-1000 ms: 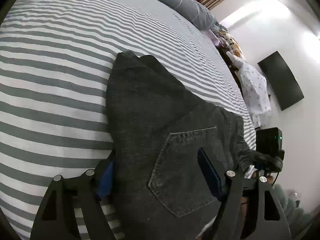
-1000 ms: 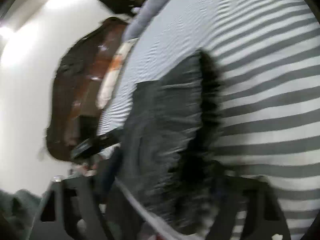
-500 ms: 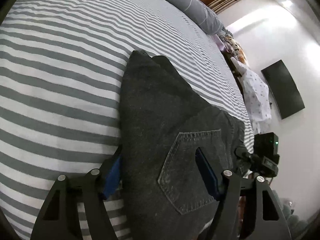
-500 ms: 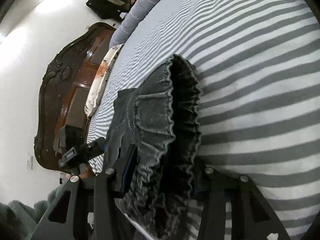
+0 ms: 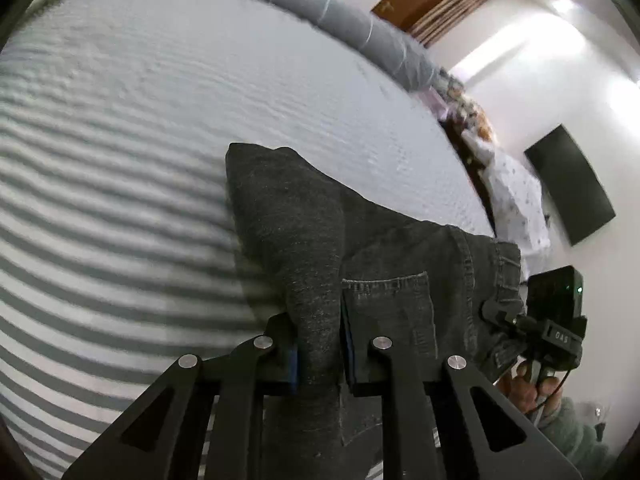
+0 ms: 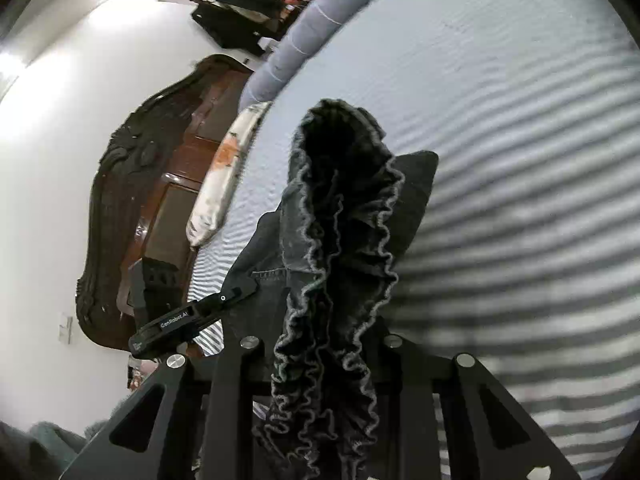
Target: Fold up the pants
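1. Left wrist view: the left gripper (image 5: pixel 318 354) is now clenched on a ridge of the dark denim pants (image 5: pixel 304 240), where half a second ago its fingers stood apart astride the flat cloth. The pants rise off the striped bed (image 5: pixel 120 200), casting a shadow beneath, so a lift for the next fold looks under way
2. Same view: the right gripper (image 5: pixel 500 312) shows at the waistband by the back pocket (image 5: pixel 388 312); its fingertips are too small to read here. The pants' near end drops out of frame
3. Right wrist view: the right gripper (image 6: pixel 320 354) pinches the ruffled elastic waistband (image 6: pixel 332 280), bunched tighter and higher than before. Its pads are buried in cloth. The left gripper (image 6: pixel 200 316) grips the far edge; the legs are hidden, and the bed is motion-blurred
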`<state>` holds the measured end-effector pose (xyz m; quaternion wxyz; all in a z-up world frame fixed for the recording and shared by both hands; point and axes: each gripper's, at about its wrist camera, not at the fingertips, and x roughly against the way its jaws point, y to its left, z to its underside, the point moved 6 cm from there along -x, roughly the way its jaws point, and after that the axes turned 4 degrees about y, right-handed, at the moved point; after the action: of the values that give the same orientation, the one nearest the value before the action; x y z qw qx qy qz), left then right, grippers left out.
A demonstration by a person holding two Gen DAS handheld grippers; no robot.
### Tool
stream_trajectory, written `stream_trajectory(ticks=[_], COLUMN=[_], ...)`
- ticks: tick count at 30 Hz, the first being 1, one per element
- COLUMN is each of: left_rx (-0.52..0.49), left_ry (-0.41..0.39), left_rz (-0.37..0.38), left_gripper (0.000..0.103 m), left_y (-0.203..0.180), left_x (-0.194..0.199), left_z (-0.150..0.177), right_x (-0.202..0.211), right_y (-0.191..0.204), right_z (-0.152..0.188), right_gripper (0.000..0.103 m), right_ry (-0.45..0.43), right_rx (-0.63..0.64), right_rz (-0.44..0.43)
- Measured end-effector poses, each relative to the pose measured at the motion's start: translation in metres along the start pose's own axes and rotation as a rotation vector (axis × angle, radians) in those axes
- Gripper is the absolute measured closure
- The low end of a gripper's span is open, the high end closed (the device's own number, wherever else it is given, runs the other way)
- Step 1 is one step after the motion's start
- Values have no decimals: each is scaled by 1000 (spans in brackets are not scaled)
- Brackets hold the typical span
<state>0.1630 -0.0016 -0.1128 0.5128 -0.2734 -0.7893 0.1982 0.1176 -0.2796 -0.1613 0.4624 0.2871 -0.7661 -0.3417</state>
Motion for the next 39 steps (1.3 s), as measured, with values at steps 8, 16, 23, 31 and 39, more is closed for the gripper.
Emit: stream_trajectory(ticks=[8,16,23,31,39], left_rx=[-40,9,38,-33,-32], left_ry=[-72,-40,8,-39,-77], left_rz=[-87,-176,-287,-395,-454], left_gripper=[86,86,70,53,46], left_y=[15,70,114,103,108], left_x=[49,32,5,27,23], left_z=[-59,-81,-65,-14,7], right_x=[-47,-116,-137,-103,-116], right_y=[43,34,3,14,5], right_z=[-57,-89,-77,-49,-26], right_gripper=[79,79,40,29,26], right_ry=[11,95,116,33,61], right_rx=[37,44,100,250,283], right_rz=[-26,55,325,470,574])
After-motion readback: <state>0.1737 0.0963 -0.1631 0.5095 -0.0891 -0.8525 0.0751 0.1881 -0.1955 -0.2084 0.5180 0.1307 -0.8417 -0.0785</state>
